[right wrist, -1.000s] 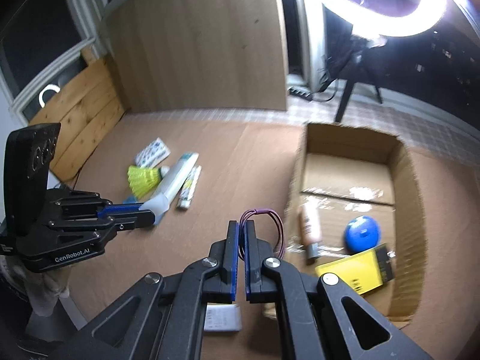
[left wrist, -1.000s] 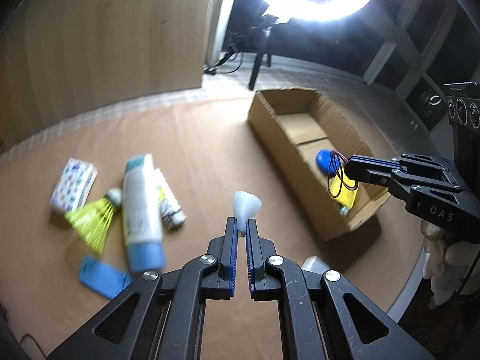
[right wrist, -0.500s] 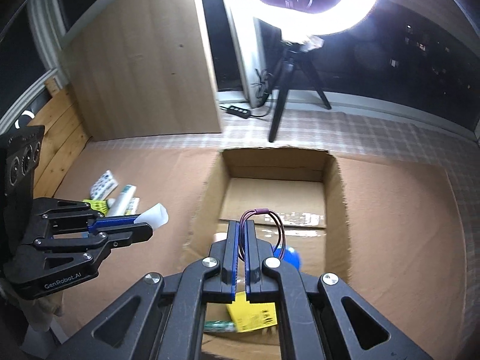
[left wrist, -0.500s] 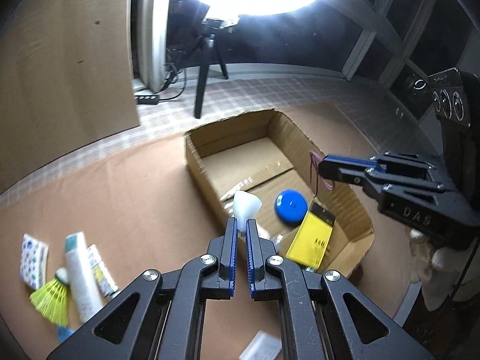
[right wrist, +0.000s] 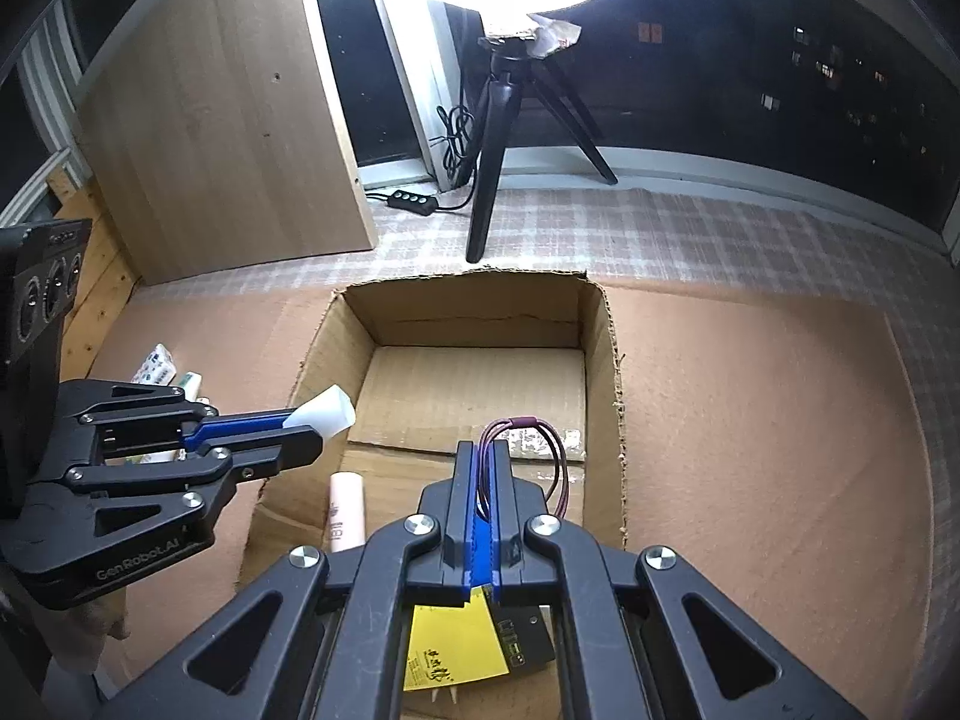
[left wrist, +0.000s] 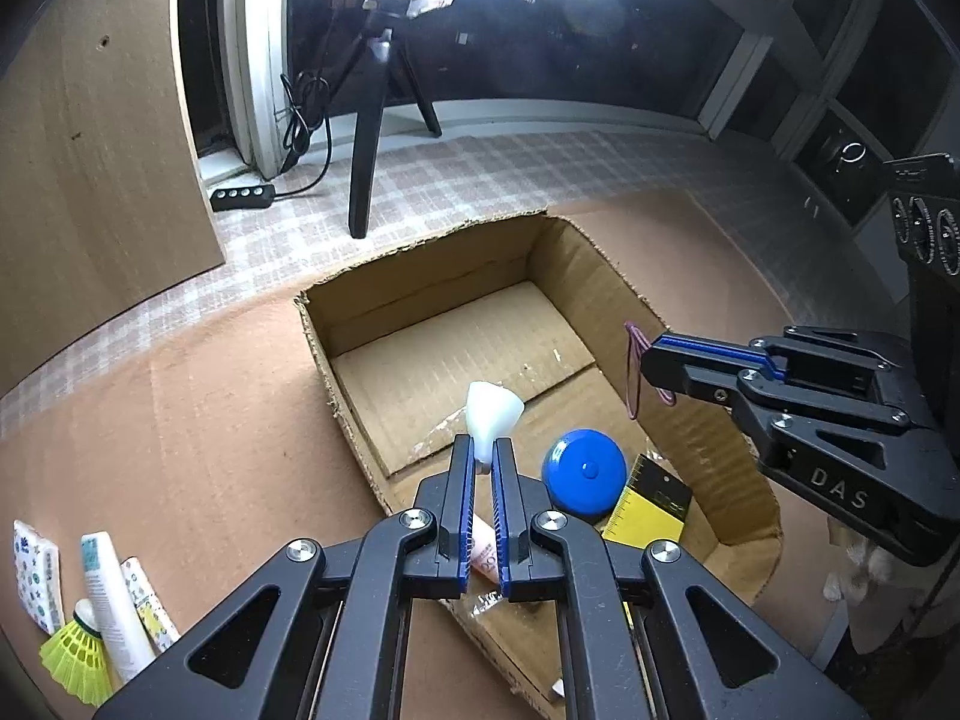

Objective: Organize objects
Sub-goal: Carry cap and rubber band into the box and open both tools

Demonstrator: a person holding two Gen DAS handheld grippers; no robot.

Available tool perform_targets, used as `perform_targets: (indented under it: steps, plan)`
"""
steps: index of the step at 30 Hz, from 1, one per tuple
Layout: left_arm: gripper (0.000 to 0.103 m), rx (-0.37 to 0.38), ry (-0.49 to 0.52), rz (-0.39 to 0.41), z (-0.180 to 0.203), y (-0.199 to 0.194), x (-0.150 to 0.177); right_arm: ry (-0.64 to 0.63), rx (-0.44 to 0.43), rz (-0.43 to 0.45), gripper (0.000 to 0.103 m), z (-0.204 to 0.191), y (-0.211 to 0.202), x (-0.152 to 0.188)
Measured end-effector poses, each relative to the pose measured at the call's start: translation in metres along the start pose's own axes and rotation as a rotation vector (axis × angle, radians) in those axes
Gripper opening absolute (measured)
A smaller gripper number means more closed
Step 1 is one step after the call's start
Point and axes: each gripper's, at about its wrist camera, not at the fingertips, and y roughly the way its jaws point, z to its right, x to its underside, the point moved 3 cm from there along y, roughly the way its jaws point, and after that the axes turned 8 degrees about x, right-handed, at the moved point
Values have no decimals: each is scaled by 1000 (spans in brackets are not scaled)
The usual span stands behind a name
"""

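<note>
An open cardboard box (left wrist: 606, 276) (right wrist: 603, 324) lies on the brown mat. My left gripper (left wrist: 483, 457) (right wrist: 312, 429) is shut on a small white cone-shaped piece (left wrist: 493, 407) (right wrist: 324, 411) and hangs over the box's left side. My right gripper (right wrist: 485, 453) (left wrist: 651, 357) is shut on a maroon hair tie (right wrist: 528, 450) (left wrist: 633, 369) above the box's right wall. Inside the box lie a blue round case (left wrist: 583, 474), a yellow and black packet (left wrist: 648, 510) (right wrist: 456, 648) and a pink tube (right wrist: 347, 507) (left wrist: 483, 555).
At the left on the mat lie a white tube (left wrist: 111, 600), a yellow shuttlecock (left wrist: 75, 654), a patterned packet (left wrist: 36, 570) and a small tube (left wrist: 147, 600). Behind the box stand a tripod (left wrist: 366, 138) with a ring light, a power strip (left wrist: 243, 197) and a wooden board (right wrist: 210, 120).
Both grippers have swung from the mat side over the box, each keeping its hold. The loose items on the mat have slid to the far left of the views.
</note>
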Motion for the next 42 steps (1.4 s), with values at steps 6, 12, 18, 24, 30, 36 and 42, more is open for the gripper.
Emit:
perform_targets:
  steps: [6, 12, 18, 24, 30, 36, 42]
  plan:
    - [35, 1, 18, -21, 2, 4, 3, 16, -3, 8, 40, 2, -2, 0]
    - [35, -2, 4, -7, -2, -5, 5, 48, -24, 5, 45, 3, -4, 2]
    - [35, -14, 0, -1, -6, -19, 15, 80, -39, 15, 52, 3, -8, 7]
    - [35, -57, -21, -3, -30, -42, 32, 72, -55, 35, 58, -11, -15, 15]
    - [35, -140, -98, -16, -88, -67, 45, 52, -104, 39, 58, -42, -28, 31]
    - [35, -168, -195, -31, -153, -80, 44, -1, -87, 26, 58, -78, -38, 52]
    - [31, -182, -289, -62, -213, -74, 42, 25, -87, 19, 58, -93, -47, 67]
